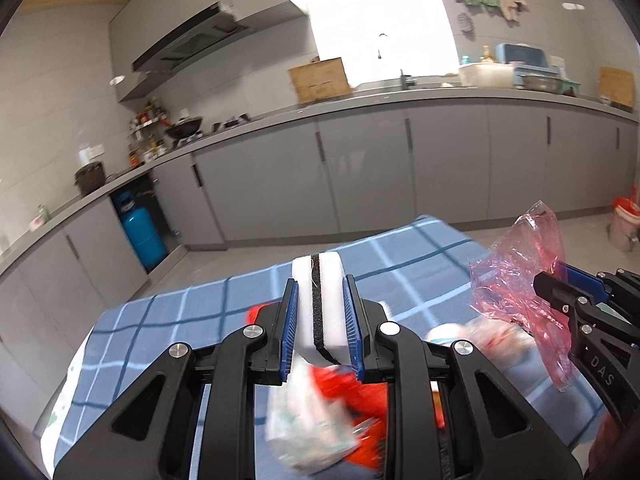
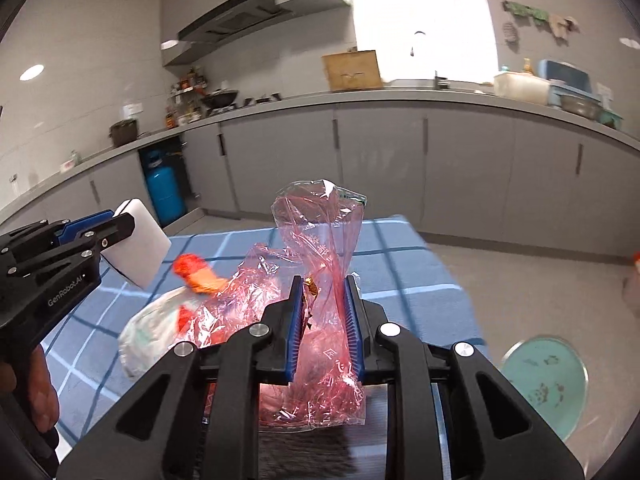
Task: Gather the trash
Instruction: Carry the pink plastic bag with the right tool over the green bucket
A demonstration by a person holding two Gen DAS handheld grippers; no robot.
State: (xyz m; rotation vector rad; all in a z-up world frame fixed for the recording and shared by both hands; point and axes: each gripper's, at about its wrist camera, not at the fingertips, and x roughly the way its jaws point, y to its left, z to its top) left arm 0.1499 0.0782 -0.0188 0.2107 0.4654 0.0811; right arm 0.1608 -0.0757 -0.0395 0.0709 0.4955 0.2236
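At frame centre in its own view, the left gripper (image 1: 322, 320) has its jaws clamped on a white sponge (image 1: 318, 304). The right gripper (image 2: 325, 324) pinches a pink bag (image 2: 320, 248) above the checked tabletop (image 2: 400, 264), where more wrappers (image 2: 152, 336) lie lower left.

Domestic kitchen. Evidence: grey base cabinets (image 1: 360, 168) under a long worktop (image 1: 440, 94), range hood (image 1: 188, 46) over a wok (image 1: 184, 126), blue gas cylinder (image 1: 142, 234), tap (image 2: 416, 42) at the window.
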